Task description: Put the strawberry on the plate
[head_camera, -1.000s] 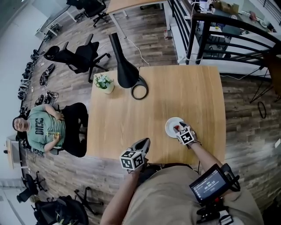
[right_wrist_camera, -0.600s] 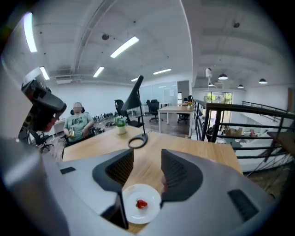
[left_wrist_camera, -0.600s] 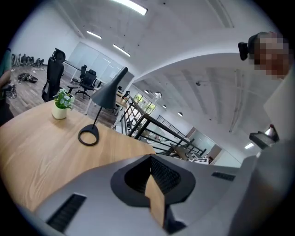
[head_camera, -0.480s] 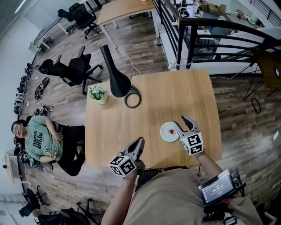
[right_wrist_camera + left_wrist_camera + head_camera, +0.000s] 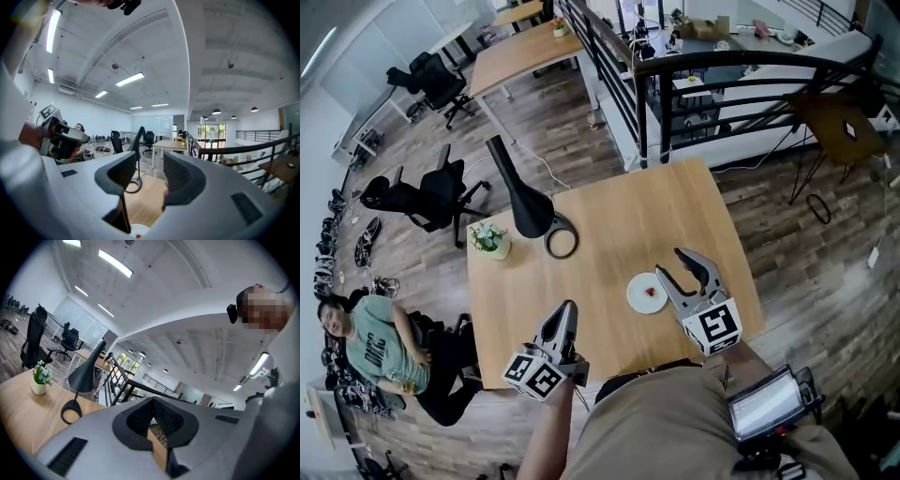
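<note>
1. We find the small red strawberry lying on the round white plate; we judge the placement complete.
2. The right tongs hang open and empty just beside the plate. The left tongs are closed on nothing.
3. The plate sits near the front edge of the light wooden desk. Bare desk lies beyond it, and the black lamp is well apart.

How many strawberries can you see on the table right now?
1. The strawberry lies on the white plate, toward the near right of the table, just left of the open, empty right gripper. No other one shows on the table.
</note>
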The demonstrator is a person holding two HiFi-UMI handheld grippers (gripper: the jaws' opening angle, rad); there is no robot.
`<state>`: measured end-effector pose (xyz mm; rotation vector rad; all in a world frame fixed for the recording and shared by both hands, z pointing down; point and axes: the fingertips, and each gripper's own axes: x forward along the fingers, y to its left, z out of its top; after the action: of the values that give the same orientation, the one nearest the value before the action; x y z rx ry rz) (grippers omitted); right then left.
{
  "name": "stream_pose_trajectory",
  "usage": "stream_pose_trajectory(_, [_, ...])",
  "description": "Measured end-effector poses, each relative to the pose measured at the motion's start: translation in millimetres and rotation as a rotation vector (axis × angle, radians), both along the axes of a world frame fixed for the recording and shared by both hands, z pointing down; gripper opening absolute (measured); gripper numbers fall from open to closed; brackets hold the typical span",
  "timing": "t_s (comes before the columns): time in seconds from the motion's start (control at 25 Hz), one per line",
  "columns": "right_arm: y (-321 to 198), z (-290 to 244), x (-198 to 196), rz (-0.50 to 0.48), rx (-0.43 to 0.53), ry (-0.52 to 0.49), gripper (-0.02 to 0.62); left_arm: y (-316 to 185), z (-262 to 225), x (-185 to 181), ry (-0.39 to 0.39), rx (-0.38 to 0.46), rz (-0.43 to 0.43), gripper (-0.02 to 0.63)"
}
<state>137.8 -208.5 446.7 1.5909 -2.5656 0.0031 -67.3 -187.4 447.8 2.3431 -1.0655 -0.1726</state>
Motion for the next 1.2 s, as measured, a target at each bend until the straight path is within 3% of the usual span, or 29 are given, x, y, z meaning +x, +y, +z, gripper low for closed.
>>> stream_pose_trajectory(0.32, [34, -60, -40, 0.072, 0.085, 0.121, 0.187, 13, -15, -26, 0.019, 0.027, 0.091, 0.004])
stream_pose_trajectory(0.64, [61, -35, -83, 0.123, 0.029, 0.232, 0.186, 28, -2, -58, -0.058, 0.099, 0.153, 0.005])
stream_pose_trajectory(0.8, [72, -23, -95, 0.138, -0.005, 0.255, 0.178, 37, 12, -66, -0.052, 0.076, 0.18, 0.005])
stream_pose_trajectory(0.92, [76, -8, -96, 0.168, -0.026, 0.279, 0.121, 38, 19, -70, -0.045, 0.061, 0.192, 0.005])
stream_pose_trajectory(1.2, [81, 0, -110, 0.177, -0.048, 0.244, 0.104, 44, 25, -79, -0.03, 0.035, 0.211, 0.005])
